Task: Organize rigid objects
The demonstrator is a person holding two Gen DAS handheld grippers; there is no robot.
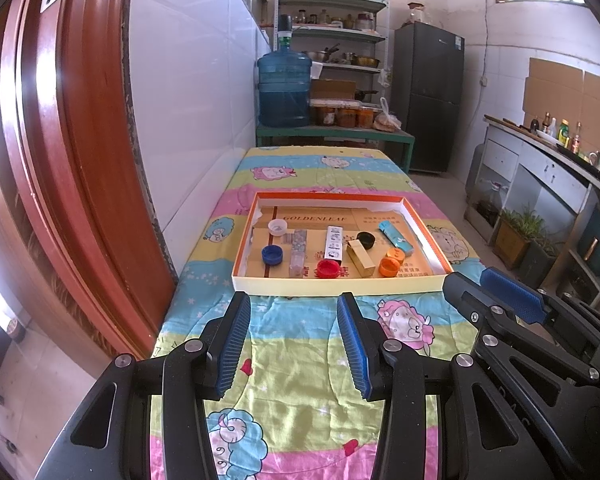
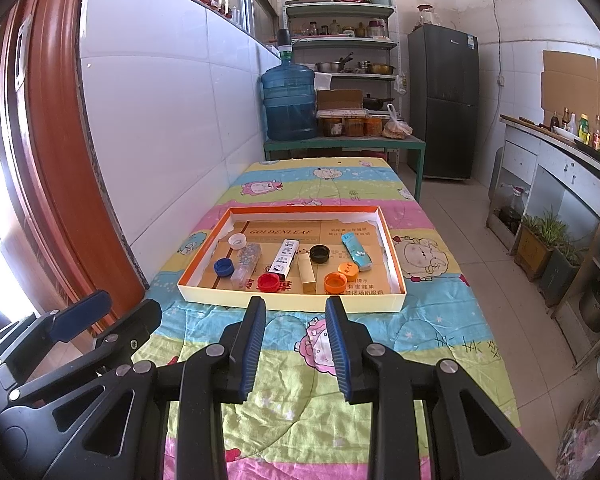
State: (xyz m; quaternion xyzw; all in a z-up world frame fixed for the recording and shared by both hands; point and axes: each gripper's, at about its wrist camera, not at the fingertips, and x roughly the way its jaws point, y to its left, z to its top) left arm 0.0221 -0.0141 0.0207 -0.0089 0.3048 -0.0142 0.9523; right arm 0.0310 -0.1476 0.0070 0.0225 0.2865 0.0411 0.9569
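Shallow cardboard tray with orange rim [image 1: 342, 285] sitting mid-counter on cartoon-print striped cloth [image 1: 300, 360], holding plastic bottle caps and small boxes: red cap [image 1: 327, 269] near edge, blue cap [image 1: 272, 255] left, orange caps [image 1: 389, 267] right. Left claw [image 1: 294, 312] and right claw [image 2: 296, 316] hovering near side of tray, both gaping, gripping nothing. Nothing blocking tray.

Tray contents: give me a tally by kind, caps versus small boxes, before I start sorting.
Bottle caps: 6 (white, blue, red, black, two orange)
Small boxes: 4 (clear, white printed, cream, light blue)
Total: 10
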